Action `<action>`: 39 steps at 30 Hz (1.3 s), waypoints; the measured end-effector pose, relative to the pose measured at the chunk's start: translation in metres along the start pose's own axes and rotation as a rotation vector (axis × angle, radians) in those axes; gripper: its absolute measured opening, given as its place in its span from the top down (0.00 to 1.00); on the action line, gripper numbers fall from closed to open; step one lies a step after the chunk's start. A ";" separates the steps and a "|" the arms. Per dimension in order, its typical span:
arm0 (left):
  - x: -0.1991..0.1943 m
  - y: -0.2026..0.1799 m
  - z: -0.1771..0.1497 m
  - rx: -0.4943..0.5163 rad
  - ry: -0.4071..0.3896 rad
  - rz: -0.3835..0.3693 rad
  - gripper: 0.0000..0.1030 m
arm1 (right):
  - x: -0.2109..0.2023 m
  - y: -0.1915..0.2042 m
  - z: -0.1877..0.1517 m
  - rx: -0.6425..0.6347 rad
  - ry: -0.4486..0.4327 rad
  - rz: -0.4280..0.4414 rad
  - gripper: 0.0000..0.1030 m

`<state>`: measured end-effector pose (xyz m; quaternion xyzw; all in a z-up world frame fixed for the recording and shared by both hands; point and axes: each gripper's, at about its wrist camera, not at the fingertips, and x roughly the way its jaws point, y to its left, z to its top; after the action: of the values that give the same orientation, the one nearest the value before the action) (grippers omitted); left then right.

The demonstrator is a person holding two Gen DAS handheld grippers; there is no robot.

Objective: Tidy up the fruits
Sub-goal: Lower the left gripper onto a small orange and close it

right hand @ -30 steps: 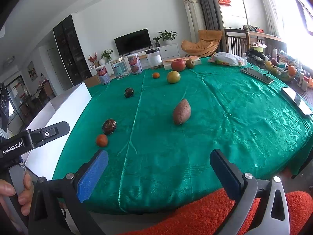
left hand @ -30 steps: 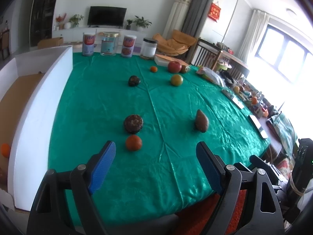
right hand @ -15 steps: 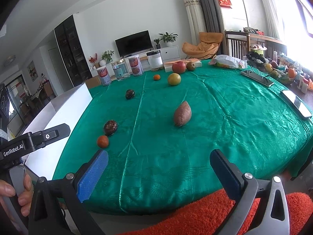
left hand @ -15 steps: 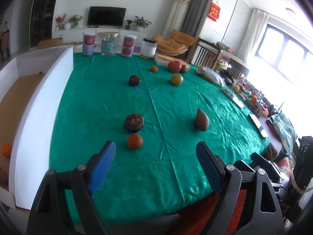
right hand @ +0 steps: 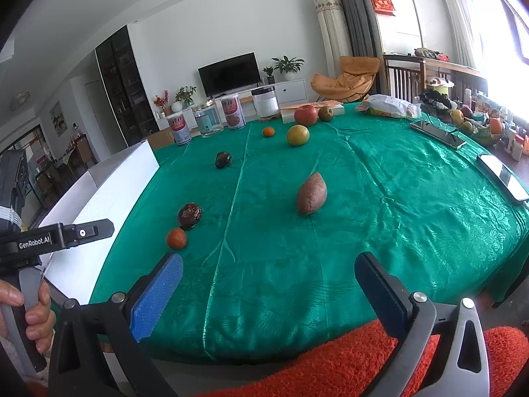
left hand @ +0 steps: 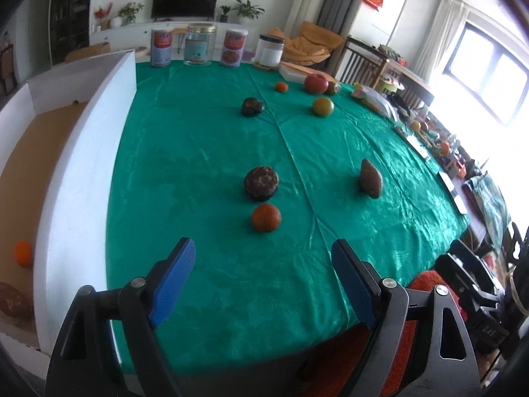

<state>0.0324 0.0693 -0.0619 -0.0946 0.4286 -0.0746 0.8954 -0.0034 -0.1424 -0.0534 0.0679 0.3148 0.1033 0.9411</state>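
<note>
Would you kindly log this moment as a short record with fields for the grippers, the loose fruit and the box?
left gripper: open, empty, above the green tablecloth
right gripper: open, empty
nearest fruit: small orange, just beyond the left gripper
next to it: dark round fruit
right of those: sweet potato
far end: red apple, yellow-green fruit
white box: holds an orange fruit
</note>
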 end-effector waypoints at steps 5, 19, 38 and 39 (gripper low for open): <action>0.051 -0.010 0.006 0.031 0.087 -0.010 0.17 | -0.003 -0.002 0.001 0.004 -0.011 0.000 0.00; 0.097 -0.006 0.024 0.088 0.198 0.080 0.19 | 0.007 -0.015 0.000 0.068 0.035 0.016 0.00; 0.105 -0.014 0.023 0.119 0.181 0.061 0.71 | 0.037 -0.030 0.020 0.123 0.204 0.079 0.00; 0.102 -0.012 0.023 0.116 0.177 0.058 0.71 | 0.046 -0.037 0.031 0.132 0.241 0.074 0.00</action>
<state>0.1130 0.0379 -0.1220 -0.0232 0.5035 -0.0815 0.8598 0.0566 -0.1691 -0.0627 0.1283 0.4289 0.1243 0.8855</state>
